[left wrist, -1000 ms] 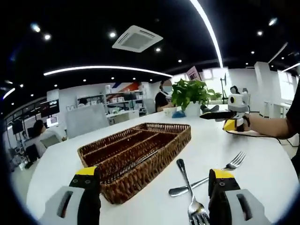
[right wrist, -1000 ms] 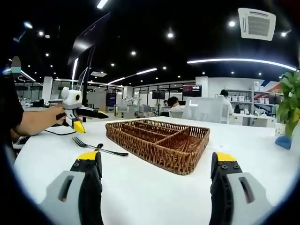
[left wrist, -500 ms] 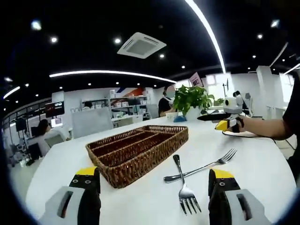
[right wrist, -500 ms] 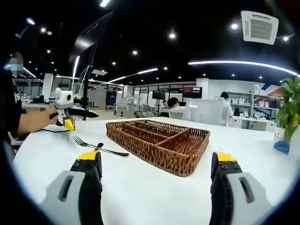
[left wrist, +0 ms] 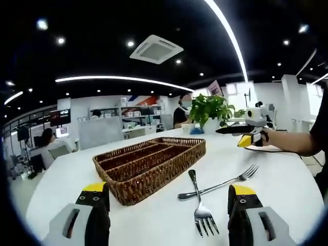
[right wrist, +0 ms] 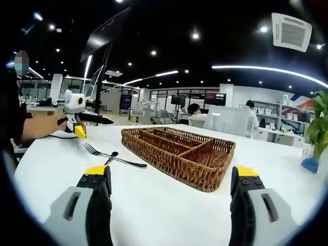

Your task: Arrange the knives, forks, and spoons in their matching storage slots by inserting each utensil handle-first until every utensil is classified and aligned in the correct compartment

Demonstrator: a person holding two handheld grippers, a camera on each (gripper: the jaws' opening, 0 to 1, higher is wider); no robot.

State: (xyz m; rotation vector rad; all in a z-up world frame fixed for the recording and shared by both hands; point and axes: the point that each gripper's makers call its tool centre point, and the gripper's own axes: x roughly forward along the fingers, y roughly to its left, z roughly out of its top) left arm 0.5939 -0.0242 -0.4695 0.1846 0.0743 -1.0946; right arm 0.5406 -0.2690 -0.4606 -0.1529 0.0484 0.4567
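A brown wicker tray (left wrist: 148, 163) with long compartments lies on the white table, ahead and left of my left gripper (left wrist: 168, 197), which stands open with nothing in it. Two metal forks cross just right of the tray: one fork (left wrist: 201, 207) points its tines at me, the other fork (left wrist: 225, 183) points its tines to the far right. In the right gripper view the same tray (right wrist: 179, 151) lies ahead, with the forks (right wrist: 114, 156) to its left. My right gripper (right wrist: 169, 195) is open and holds nothing. What lies inside the tray is hidden.
A potted plant (left wrist: 210, 108) stands at the table's far side behind the tray. A person's hand holds the right gripper (left wrist: 251, 125) up beyond the forks. The left gripper (right wrist: 77, 117) hovers far left. Bare white table (right wrist: 164, 215) lies before both grippers.
The left gripper view has drawn back from the tray and forks, so both forks show whole. The right gripper view has edged a little closer to the tray. Both grippers stay open.
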